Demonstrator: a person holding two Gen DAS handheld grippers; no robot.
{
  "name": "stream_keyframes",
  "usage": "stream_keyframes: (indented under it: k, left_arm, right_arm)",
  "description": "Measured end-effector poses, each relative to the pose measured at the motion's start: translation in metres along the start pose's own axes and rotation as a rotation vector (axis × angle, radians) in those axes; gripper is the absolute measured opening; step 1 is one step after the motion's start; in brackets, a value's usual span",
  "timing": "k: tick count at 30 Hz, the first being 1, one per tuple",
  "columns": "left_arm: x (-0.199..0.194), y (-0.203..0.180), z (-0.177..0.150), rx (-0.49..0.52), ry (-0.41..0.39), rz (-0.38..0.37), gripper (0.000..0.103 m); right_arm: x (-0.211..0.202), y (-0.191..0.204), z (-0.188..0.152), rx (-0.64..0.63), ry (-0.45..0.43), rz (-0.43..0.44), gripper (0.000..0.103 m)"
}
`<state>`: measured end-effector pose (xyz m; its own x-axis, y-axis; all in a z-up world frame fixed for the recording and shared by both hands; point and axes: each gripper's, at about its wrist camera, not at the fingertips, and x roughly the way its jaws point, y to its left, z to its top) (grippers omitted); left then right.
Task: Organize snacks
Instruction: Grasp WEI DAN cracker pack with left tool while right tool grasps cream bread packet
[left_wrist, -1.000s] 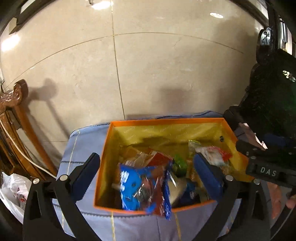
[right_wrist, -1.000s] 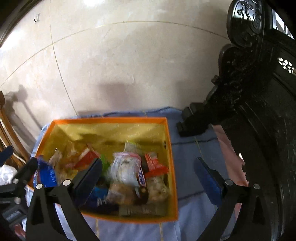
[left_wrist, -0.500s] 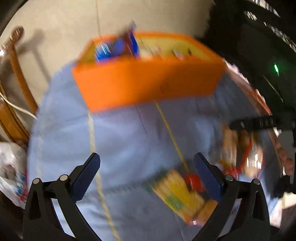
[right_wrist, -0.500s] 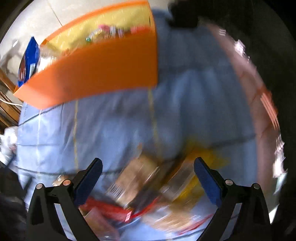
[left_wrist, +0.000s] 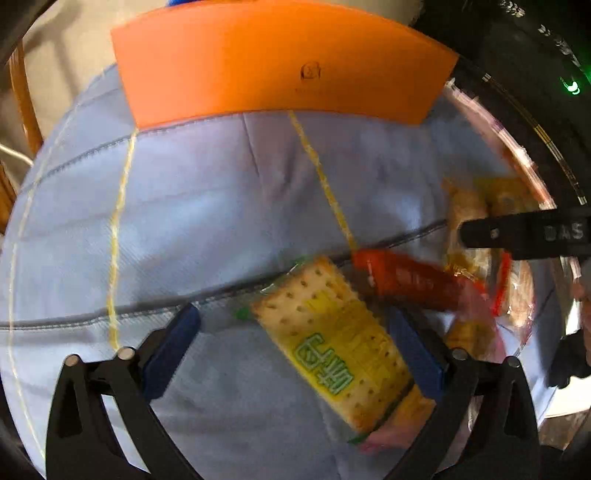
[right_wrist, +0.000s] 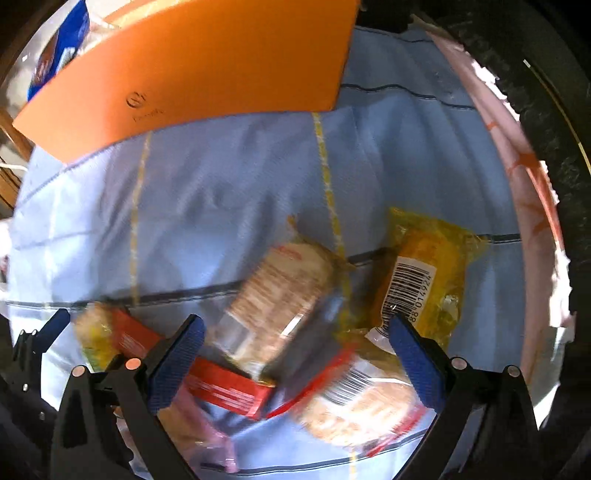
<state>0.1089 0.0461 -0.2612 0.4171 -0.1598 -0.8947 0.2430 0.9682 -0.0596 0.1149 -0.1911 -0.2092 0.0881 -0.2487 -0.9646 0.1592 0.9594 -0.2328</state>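
An orange box (left_wrist: 280, 62) stands at the far side of a blue quilted cloth (left_wrist: 207, 206); it also shows in the right wrist view (right_wrist: 207, 70). My left gripper (left_wrist: 295, 347) is open above a yellow cracker pack (left_wrist: 332, 343), with a red snack pack (left_wrist: 410, 280) just beyond it. My right gripper (right_wrist: 295, 350) is open over a heap of loose snacks: a brown cracker pack (right_wrist: 280, 295), a yellow pack with a barcode (right_wrist: 421, 273), a red pack (right_wrist: 221, 384) and a round cracker pack (right_wrist: 358, 410).
Dark carved furniture (right_wrist: 554, 110) rises along the right. A wooden chair (left_wrist: 22, 96) stands at the left. A blue snack bag (right_wrist: 62, 48) pokes out of the box. The right gripper's finger (left_wrist: 524, 232) reaches in from the right of the left wrist view.
Both grippers have dropped from above the box and pulled back to the loose snacks on the cloth in front of it. Both stay open.
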Motion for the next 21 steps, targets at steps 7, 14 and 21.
stream_keyframes:
  k: [7,14,21]
  left_arm:
    - [-0.007,0.012,-0.02,0.074,0.023,0.096,0.099]
    - [-0.01,0.03,-0.02,0.004,0.036,0.118,0.099]
    - [-0.008,0.008,-0.009,0.081,-0.016,0.073,0.046]
  right_arm:
    - [0.001,0.015,0.004,0.03,-0.017,0.033,0.1]
    - [0.026,0.029,0.001,0.073,0.044,0.046,0.097]
    - [0.002,0.024,-0.012,0.072,-0.044,0.096,0.038]
